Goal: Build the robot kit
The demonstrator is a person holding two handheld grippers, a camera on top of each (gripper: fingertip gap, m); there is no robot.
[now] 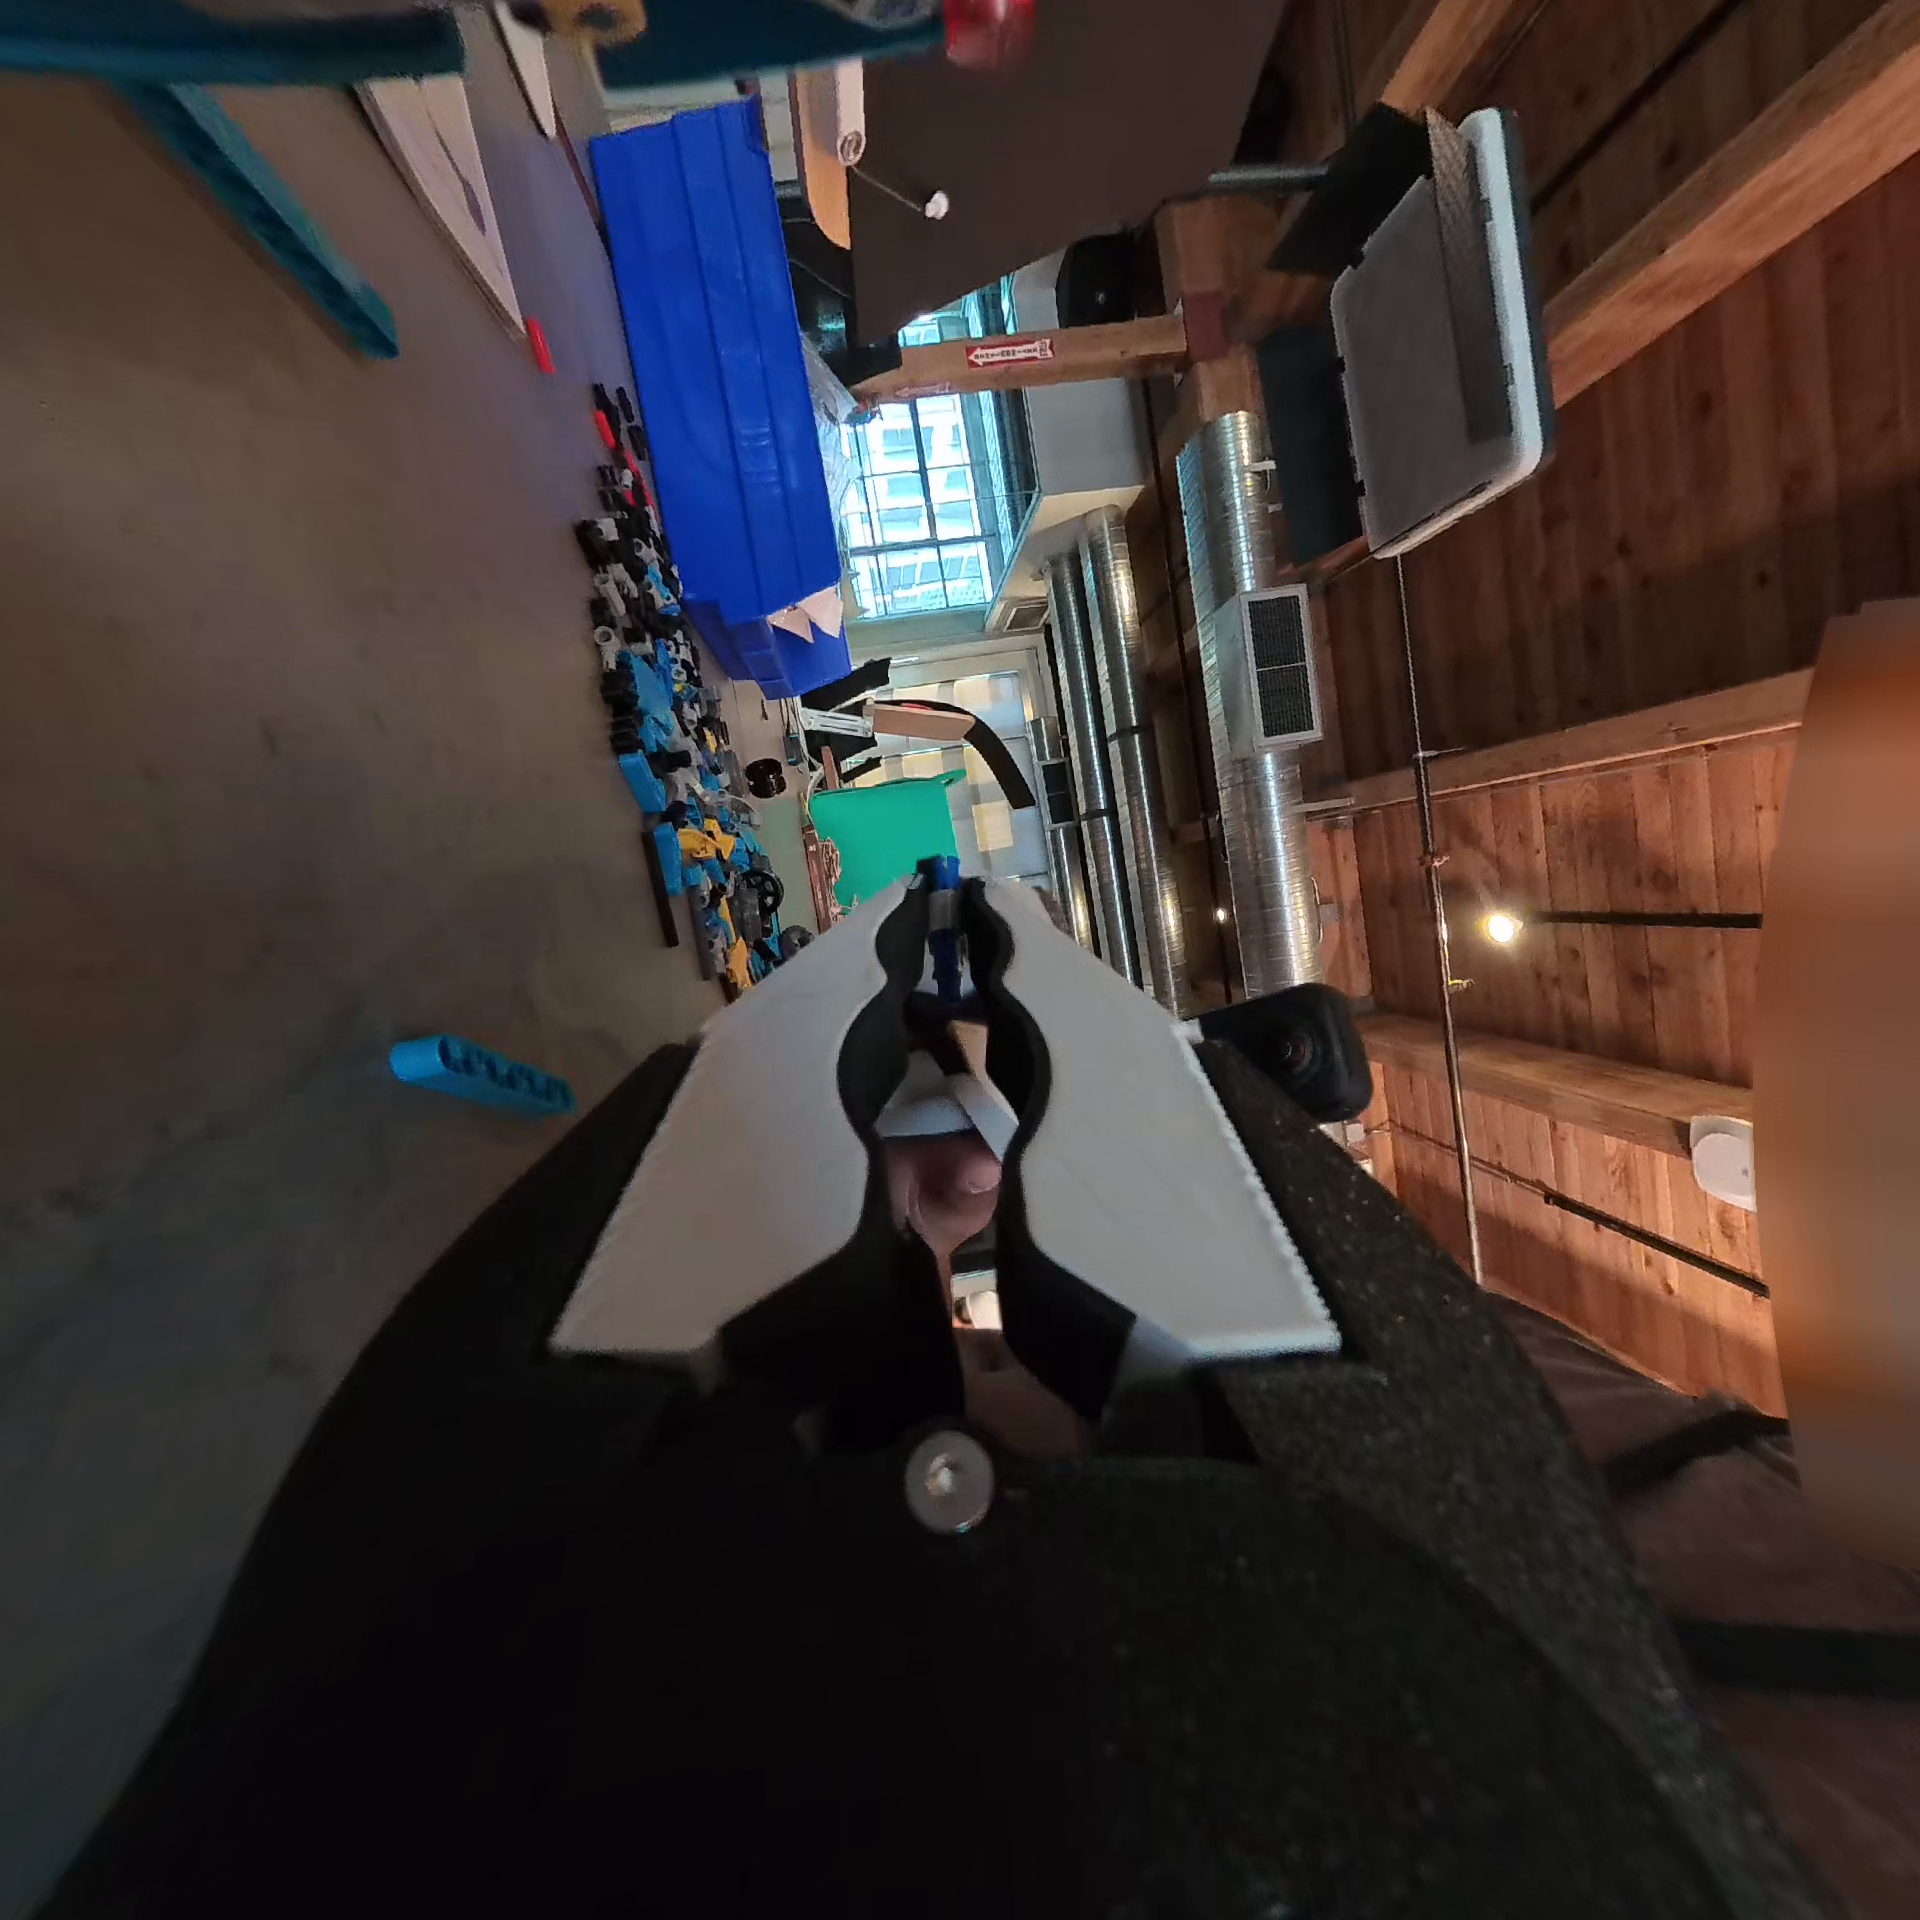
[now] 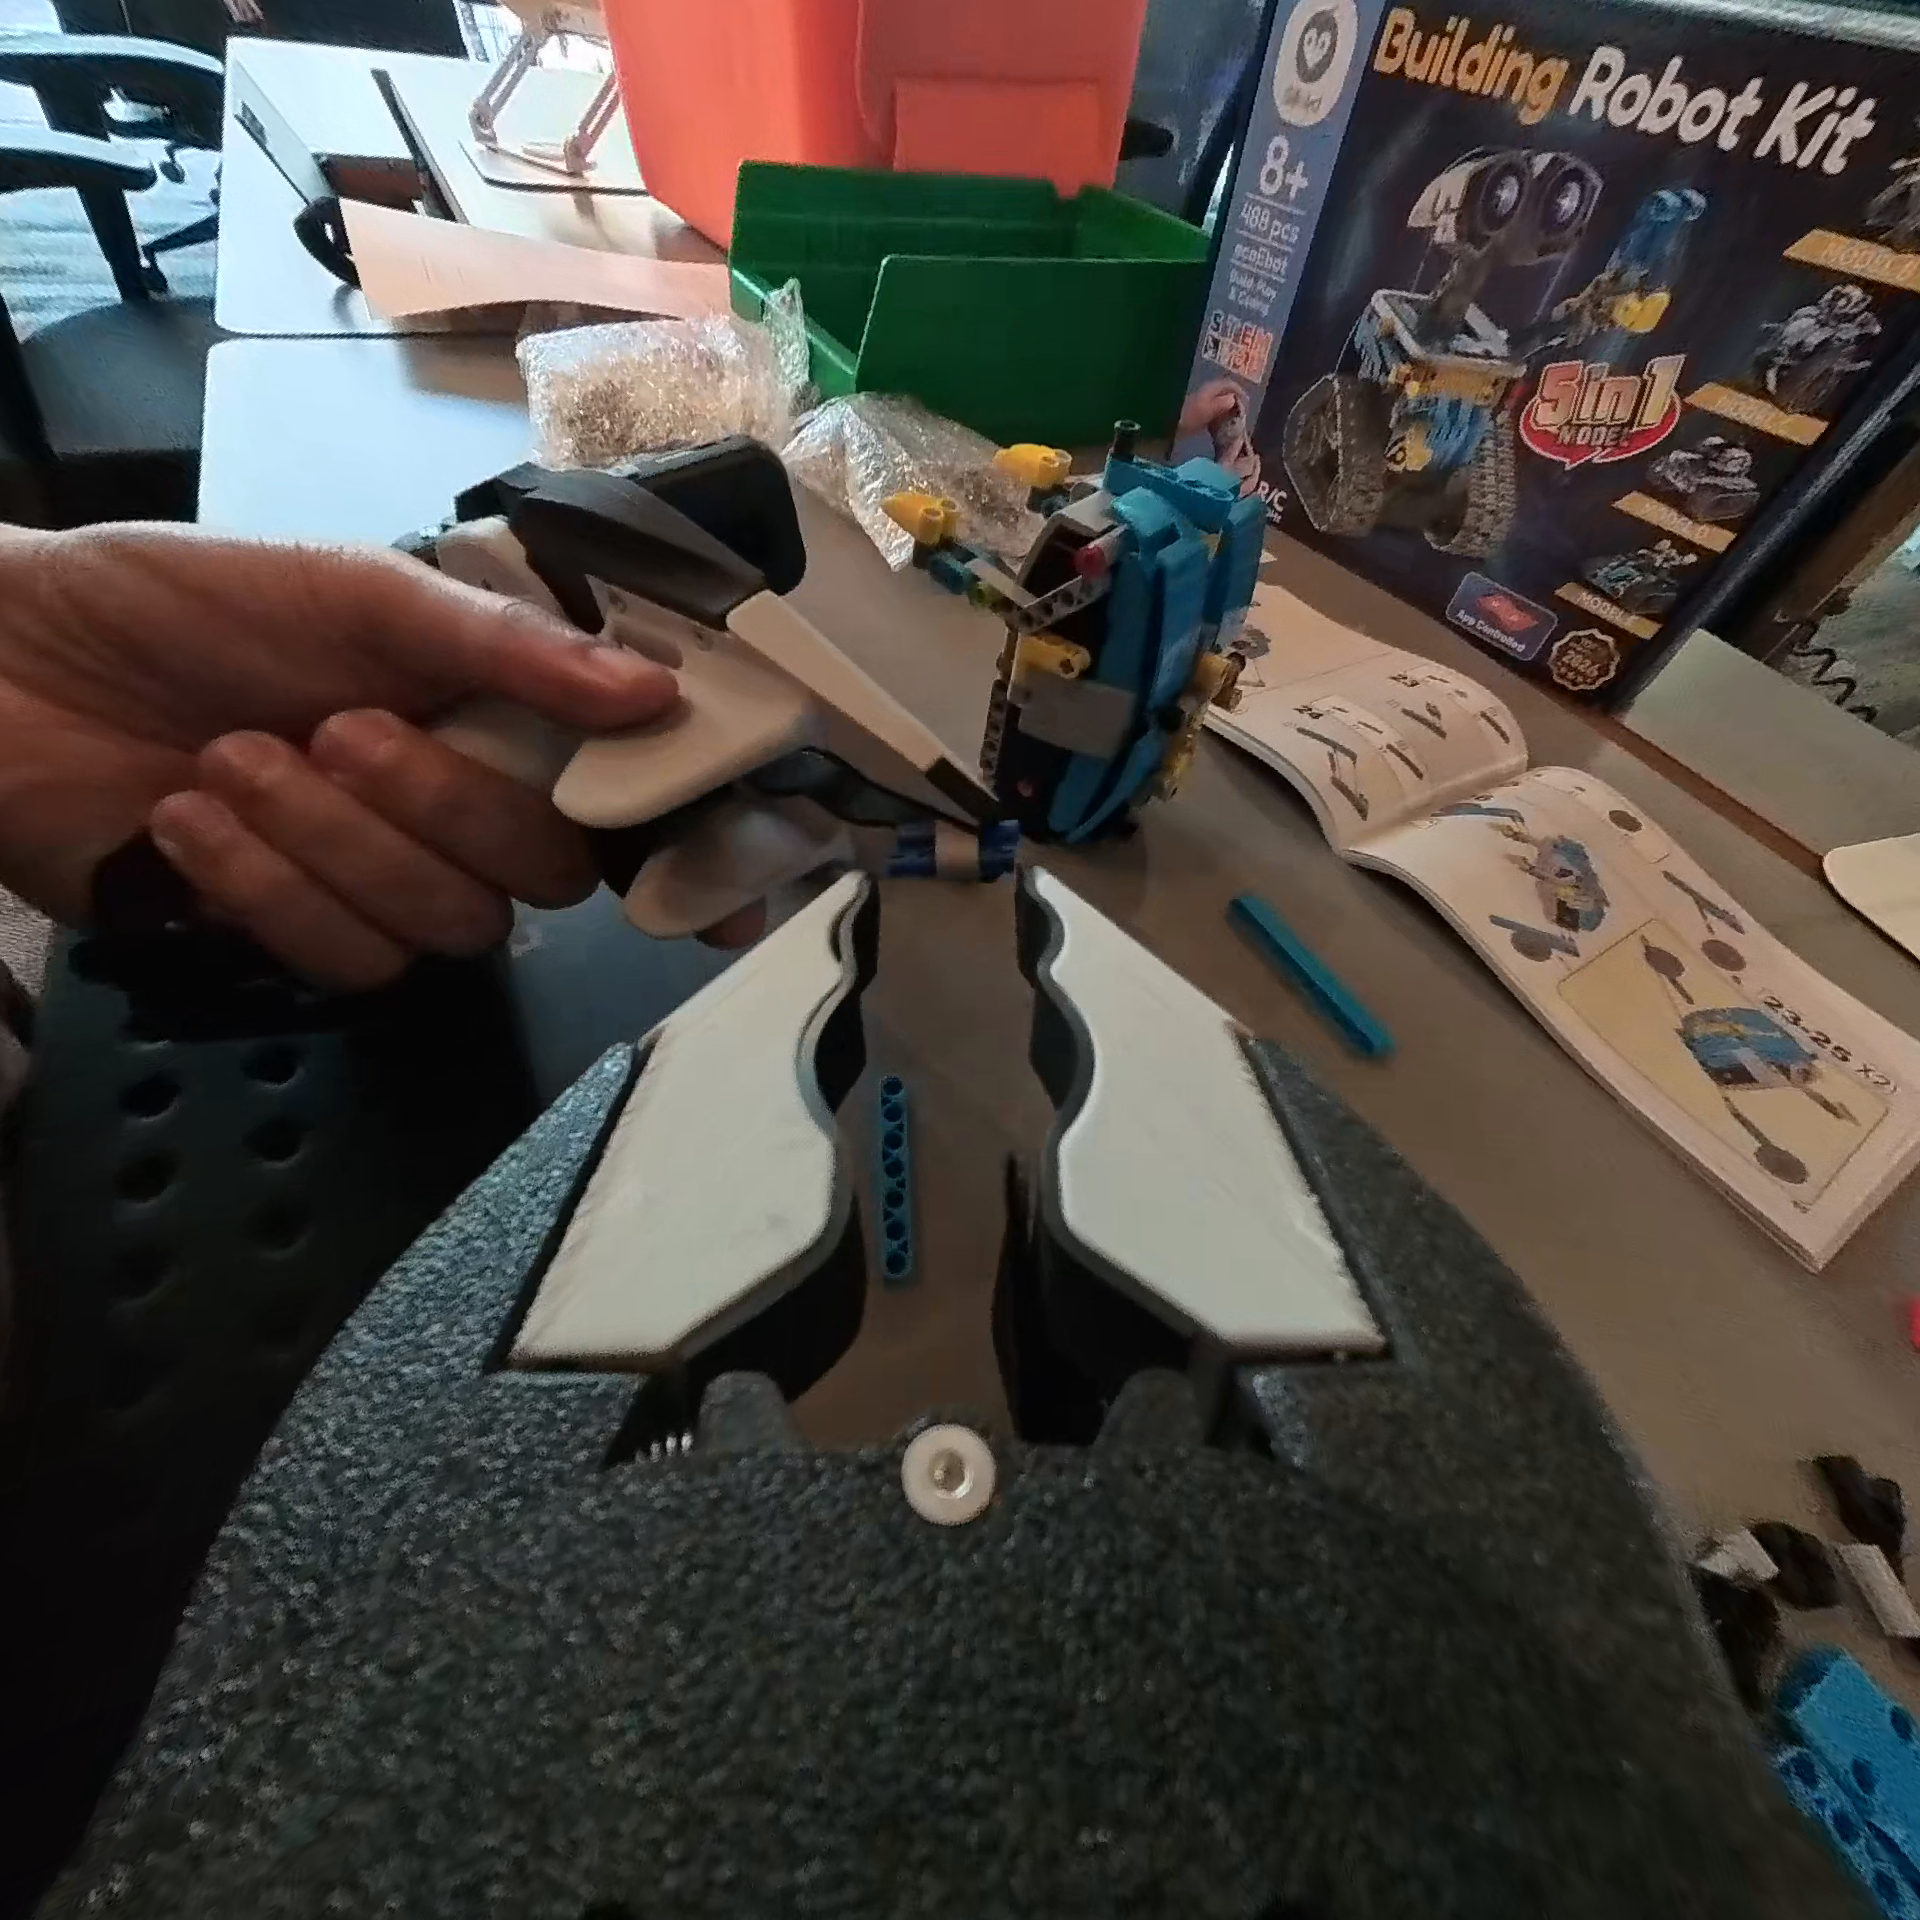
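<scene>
Over a grey table (image 2: 1455,1039), the left gripper (image 1: 943,904) clamps a small blue-and-grey pin (image 1: 941,925), held level just beyond the right gripper (image 2: 943,883), whose fingers stand apart and empty. Beyond the pin stands a blue model (image 2: 1132,665). A manual (image 2: 1538,914) lies open right, a kit box (image 2: 1558,312) and green bin (image 2: 966,281) far. Timber ceiling (image 1: 1621,790) and ducts (image 1: 1236,623) show overhead.

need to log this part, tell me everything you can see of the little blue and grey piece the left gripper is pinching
The small blue and grey piece is a short rod of plastic building-kit parts: a grey sleeve in the middle with blue, ridged ends. It looks like hard plastic. The left gripper is shut on it at the fingertips, holding it above the table beside the blue model. The right gripper, open, sits just below without touching.
</scene>
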